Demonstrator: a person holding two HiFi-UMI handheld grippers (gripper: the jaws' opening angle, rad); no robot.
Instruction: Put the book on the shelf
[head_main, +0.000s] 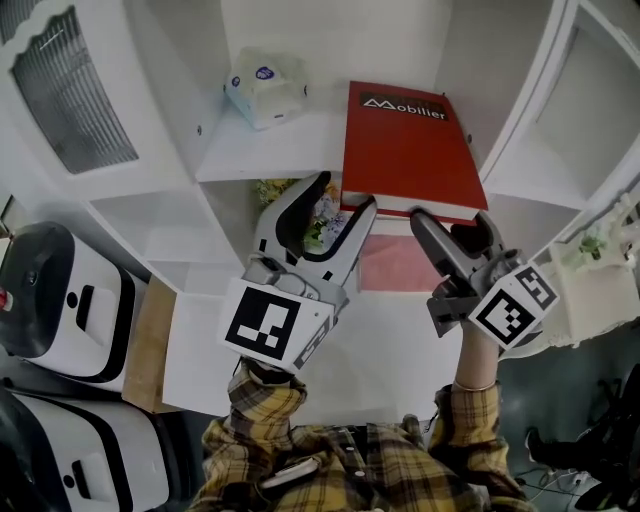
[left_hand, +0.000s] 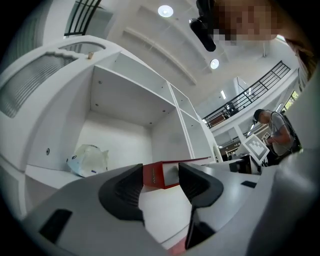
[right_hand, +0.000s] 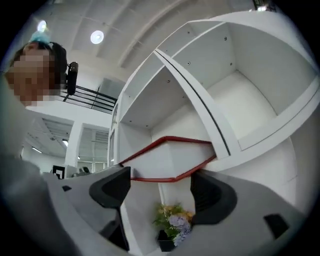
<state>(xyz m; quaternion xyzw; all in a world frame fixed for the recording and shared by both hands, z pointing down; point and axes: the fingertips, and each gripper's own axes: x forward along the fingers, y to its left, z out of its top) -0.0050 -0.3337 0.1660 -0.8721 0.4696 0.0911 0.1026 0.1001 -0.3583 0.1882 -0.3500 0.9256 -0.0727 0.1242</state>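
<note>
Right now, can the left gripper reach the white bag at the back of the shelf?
Probably yes. The white bag lies apart from the red book, to its left, with bare shelf before it. The left gripper is open and holds nothing.
</note>
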